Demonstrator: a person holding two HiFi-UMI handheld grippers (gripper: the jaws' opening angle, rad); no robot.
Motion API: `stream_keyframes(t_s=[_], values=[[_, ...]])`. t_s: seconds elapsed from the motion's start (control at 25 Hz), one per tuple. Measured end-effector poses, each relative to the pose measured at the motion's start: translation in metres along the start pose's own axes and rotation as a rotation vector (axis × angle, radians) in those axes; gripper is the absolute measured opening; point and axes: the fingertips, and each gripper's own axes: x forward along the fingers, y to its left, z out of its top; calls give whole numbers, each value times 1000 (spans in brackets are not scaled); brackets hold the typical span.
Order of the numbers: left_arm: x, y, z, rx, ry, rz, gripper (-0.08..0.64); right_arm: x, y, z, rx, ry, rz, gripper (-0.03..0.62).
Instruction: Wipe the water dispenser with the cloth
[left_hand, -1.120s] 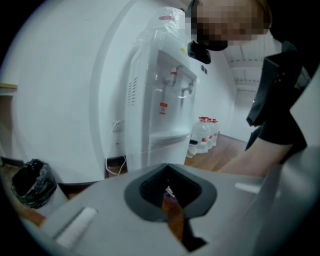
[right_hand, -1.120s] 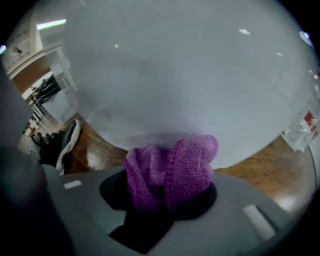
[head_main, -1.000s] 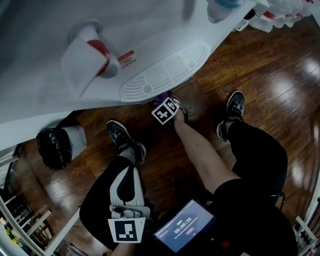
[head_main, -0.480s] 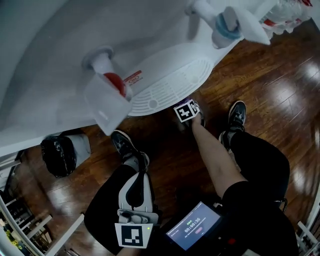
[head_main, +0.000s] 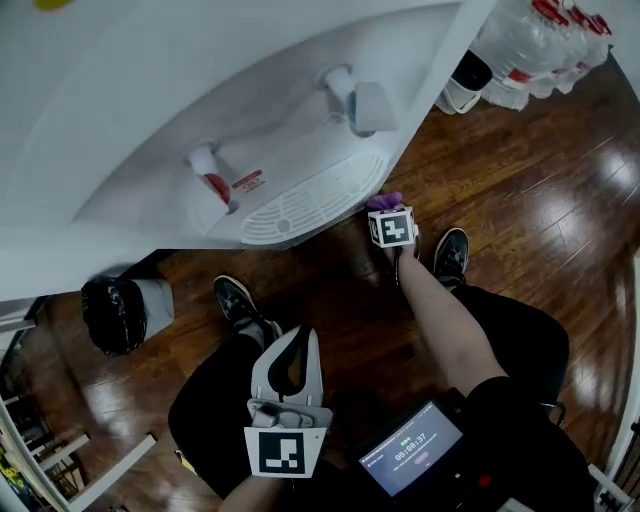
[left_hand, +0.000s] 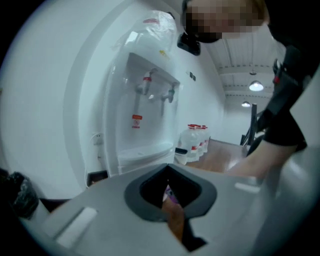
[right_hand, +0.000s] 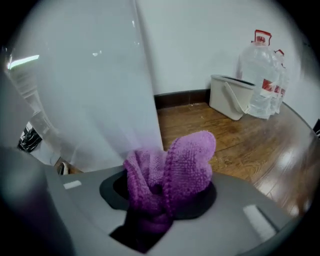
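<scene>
Cloth (right_hand: 170, 170) looks soft and light, bunched limply in the pinch of the right gripper (right_hand: 160, 207), best held mid-fold; left gripper (left_hand: 170, 202) pressed together, empty.

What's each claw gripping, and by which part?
Right claw grips the purple cloth by its bunched middle; a folded end pokes out. Left claw is shut and empty.

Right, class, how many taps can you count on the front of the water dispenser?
2. In the head view, the red-marked tap sits at the left above the drip tray of the water dispenser; the other tap sits to its right. None seems hidden.
</scene>
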Motion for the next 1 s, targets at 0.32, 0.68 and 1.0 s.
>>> stream_keyframes(t_s=[0.32, 0.68, 1.0], values=[[-4, -4, -23, 89, 13, 22, 20, -143, 0, 76, 83, -278, 53, 169], [-99, -40, 76, -23, -156, -135, 61, -396, 57, 159, 3, -651, 289, 169], [-216, -99, 173, -362, -163, -618, 227, -662, 258, 105, -782, -1016, 815, 169]])
